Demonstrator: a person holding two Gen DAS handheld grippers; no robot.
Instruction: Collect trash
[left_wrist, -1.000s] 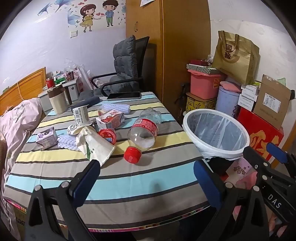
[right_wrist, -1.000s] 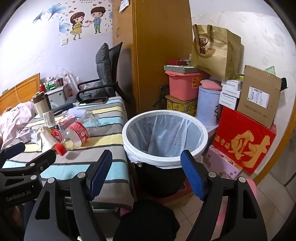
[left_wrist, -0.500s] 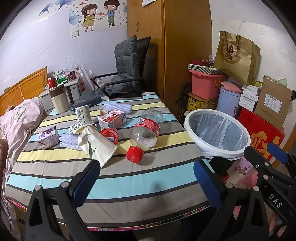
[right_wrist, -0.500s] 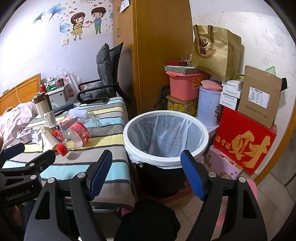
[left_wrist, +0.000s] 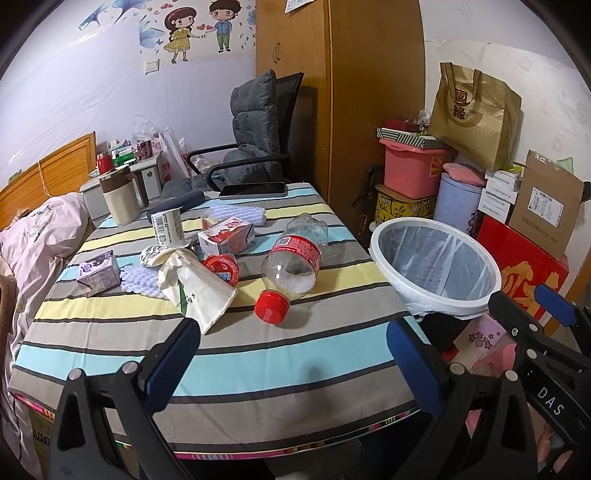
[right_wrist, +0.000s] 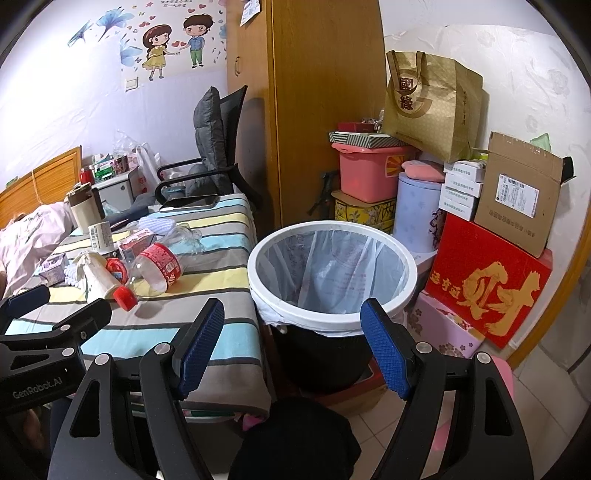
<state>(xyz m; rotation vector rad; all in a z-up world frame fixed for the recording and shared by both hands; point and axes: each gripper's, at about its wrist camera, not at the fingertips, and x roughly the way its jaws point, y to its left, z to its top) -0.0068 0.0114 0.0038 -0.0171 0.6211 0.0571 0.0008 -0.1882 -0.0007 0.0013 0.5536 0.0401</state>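
Note:
Trash lies on the striped table (left_wrist: 258, 362): an empty plastic bottle (left_wrist: 291, 262) with a red cap, a crumpled paper cup (left_wrist: 195, 288), a red lid (left_wrist: 221, 267), a small pink carton (left_wrist: 225, 236), a purple carton (left_wrist: 98, 273) and a white yogurt cup (left_wrist: 168, 227). A white-rimmed bin (right_wrist: 332, 273) with a clear liner stands right of the table. My left gripper (left_wrist: 291, 365) is open and empty over the table's near edge. My right gripper (right_wrist: 291, 347) is open and empty, just in front of the bin.
A beige mug (left_wrist: 120, 199), a phone (left_wrist: 253, 190) and white foam pieces (left_wrist: 238, 214) sit at the table's far side. An office chair (left_wrist: 255, 147) stands behind. Boxes (right_wrist: 487, 280), a pink tub (right_wrist: 365, 173) and a paper bag (right_wrist: 432, 103) crowd the right wall.
Both grippers have drifted slightly; the views shift a little. Nothing on the table has moved.

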